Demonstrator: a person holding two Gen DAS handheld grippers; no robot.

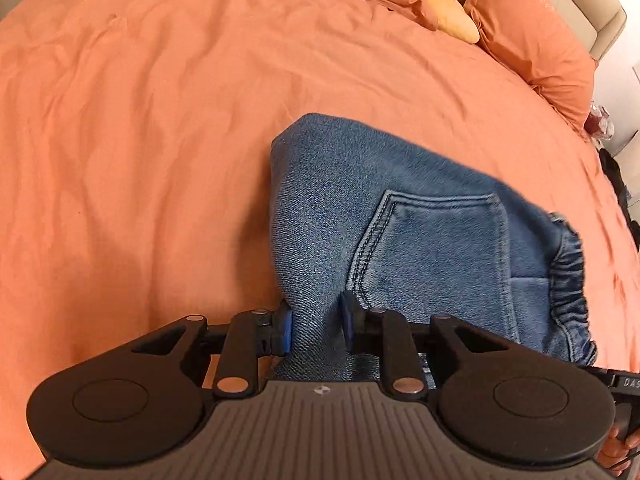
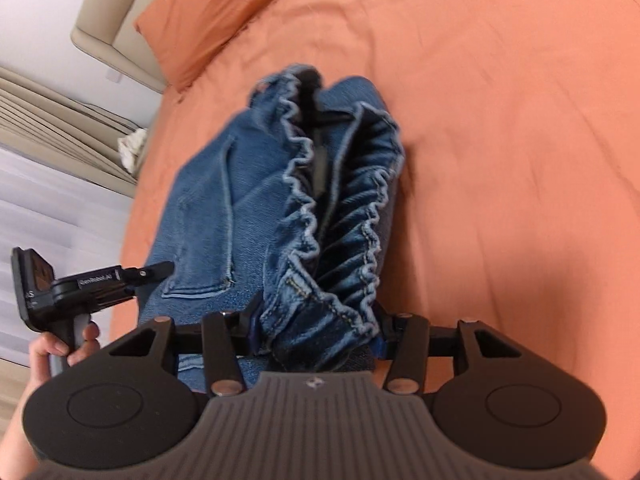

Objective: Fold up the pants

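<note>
Orange bedspread [image 1: 160,120] (pillows [image 1: 532,40] beyond)

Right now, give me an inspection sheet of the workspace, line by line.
Surface: orange bedspread, wrinkled.
Job's things: blue jeans, folded bundle, back pocket up, elastic waistband bunched.
Clutter: orange pillows; yellow cushion between them.
Grippers: left gripper shut on the jeans' fold; right gripper shut on the waistband.
Cables: nothing seen.
Surroundings: beige headboard; pale curtain; dark items beside the bed, unclear.
</note>
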